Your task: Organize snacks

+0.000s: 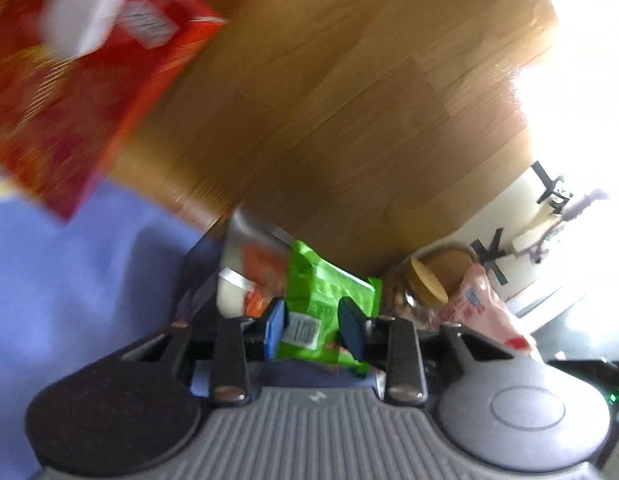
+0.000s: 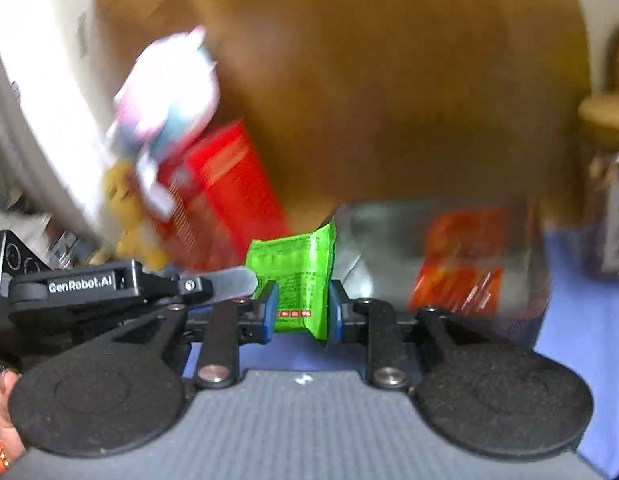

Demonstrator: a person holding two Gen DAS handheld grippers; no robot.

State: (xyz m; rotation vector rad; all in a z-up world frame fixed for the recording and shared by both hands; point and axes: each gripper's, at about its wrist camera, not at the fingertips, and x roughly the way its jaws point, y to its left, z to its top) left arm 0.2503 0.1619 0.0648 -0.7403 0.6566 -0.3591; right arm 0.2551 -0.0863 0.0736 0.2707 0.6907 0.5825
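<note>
A green snack packet (image 1: 329, 292) stands between the blue pads of my left gripper (image 1: 313, 328), which is shut on its lower part near a barcode label. In the right wrist view a green packet (image 2: 297, 276) is likewise pinched between the pads of my right gripper (image 2: 302, 312). I cannot tell whether it is the same packet. The left gripper's black body (image 2: 77, 284) comes in from the left there, and its silver finger ends against the packet's left edge. Both views are blurred.
A red box (image 1: 69, 92) lies at the left with a white-pink bag (image 2: 169, 88) on it. A silver-orange pouch (image 2: 449, 264) sits behind the packet. A yellow-lidded jar (image 1: 425, 284) and pink packet (image 1: 481, 308) lie right. Blue cloth (image 1: 69, 280) covers the surface above a wood floor (image 1: 349, 120).
</note>
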